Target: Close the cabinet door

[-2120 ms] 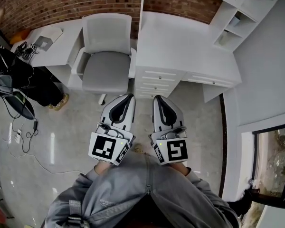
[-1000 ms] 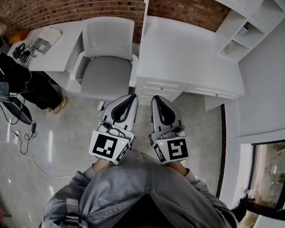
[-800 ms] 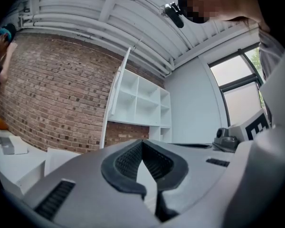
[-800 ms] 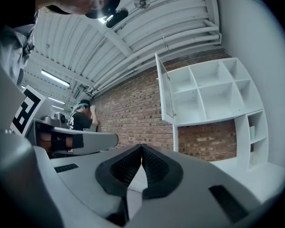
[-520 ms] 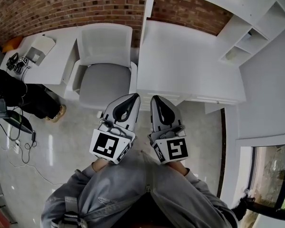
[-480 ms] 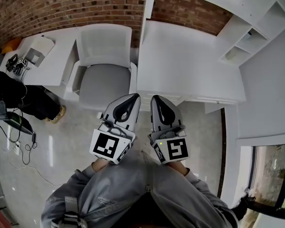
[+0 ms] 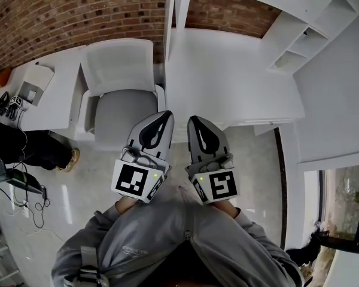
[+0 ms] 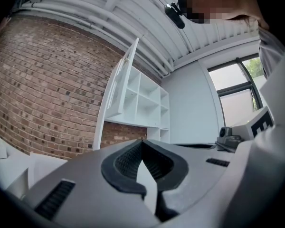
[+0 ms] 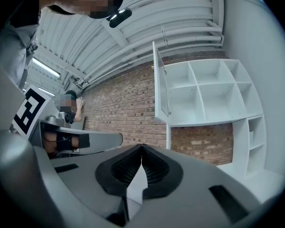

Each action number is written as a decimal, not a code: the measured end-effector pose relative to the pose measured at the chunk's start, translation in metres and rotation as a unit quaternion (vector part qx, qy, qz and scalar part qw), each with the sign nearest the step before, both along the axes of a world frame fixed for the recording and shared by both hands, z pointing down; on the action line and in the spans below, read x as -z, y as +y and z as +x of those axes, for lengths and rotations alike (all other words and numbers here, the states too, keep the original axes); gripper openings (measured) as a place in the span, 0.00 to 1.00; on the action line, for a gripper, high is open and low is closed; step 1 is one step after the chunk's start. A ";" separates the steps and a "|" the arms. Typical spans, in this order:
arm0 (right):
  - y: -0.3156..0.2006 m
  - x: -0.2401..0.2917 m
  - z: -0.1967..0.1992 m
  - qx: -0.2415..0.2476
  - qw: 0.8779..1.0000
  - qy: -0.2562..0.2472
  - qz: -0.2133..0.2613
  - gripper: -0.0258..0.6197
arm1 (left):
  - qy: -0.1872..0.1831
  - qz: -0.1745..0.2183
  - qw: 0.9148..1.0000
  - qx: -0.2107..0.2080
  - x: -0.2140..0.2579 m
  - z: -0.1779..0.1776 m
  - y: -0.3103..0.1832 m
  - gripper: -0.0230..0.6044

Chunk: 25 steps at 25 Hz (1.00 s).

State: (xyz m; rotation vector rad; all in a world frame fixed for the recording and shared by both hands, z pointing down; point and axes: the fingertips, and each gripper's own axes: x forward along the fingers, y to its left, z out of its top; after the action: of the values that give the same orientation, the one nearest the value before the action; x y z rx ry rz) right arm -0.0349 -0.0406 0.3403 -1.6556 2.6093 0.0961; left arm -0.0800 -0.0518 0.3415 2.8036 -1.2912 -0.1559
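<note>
The white wall cabinet (image 9: 213, 91) hangs on the brick wall above a white desk (image 7: 227, 70). Its door (image 9: 159, 87) stands swung out, edge-on toward me. The door (image 8: 121, 82) also shows in the left gripper view, and in the head view as a thin white edge (image 7: 172, 17). My left gripper (image 7: 166, 113) and right gripper (image 7: 193, 119) are held side by side, pointing level at the desk front, well short of and below the door. Both are shut with nothing between their tips (image 8: 142, 142) (image 9: 141, 147).
A grey office chair (image 7: 116, 94) stands left of the desk, just ahead of the left gripper. A second white desk (image 7: 48, 94) lies further left, with a person's leg (image 7: 24, 148) beside it. A white wall and a window (image 7: 347, 202) close off the right.
Both grippers have moved forward together toward the desk and chair, which now sit closer in the head view. The jaws stayed shut and the door has not moved.
</note>
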 end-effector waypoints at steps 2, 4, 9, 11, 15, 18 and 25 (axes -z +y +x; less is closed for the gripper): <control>-0.005 0.001 0.000 -0.008 1.000 -0.001 0.001 0.08 | -0.001 0.003 1.000 -0.007 0.001 -0.001 -0.005 0.05; -0.009 0.000 0.000 -0.016 1.000 0.007 0.000 0.08 | 0.000 0.006 1.000 -0.013 0.003 -0.002 -0.009 0.05; -0.011 0.001 -0.003 -0.022 1.000 0.013 0.005 0.08 | 0.005 0.005 1.000 -0.020 0.003 -0.006 -0.011 0.05; -0.011 0.003 -0.004 -0.024 1.000 0.008 0.003 0.08 | 0.007 0.003 1.000 -0.022 0.002 -0.006 -0.012 0.05; -0.012 0.001 -0.001 -0.025 1.000 0.010 -0.002 0.08 | 0.009 0.000 1.000 -0.020 0.001 -0.006 -0.014 0.05; -0.017 0.000 0.003 -0.022 1.000 0.010 -0.005 0.08 | 0.008 -0.001 1.000 -0.012 0.002 -0.006 -0.019 0.05; -0.042 0.010 0.013 0.006 1.000 0.009 0.029 0.08 | 0.013 0.010 1.000 0.016 0.011 -0.001 -0.039 0.05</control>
State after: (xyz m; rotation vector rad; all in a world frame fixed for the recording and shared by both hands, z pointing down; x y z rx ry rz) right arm -0.0220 -0.0822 0.3300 -1.6288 2.6025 0.1857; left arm -0.0812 -0.0913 0.3304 2.7879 -1.3360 -0.2079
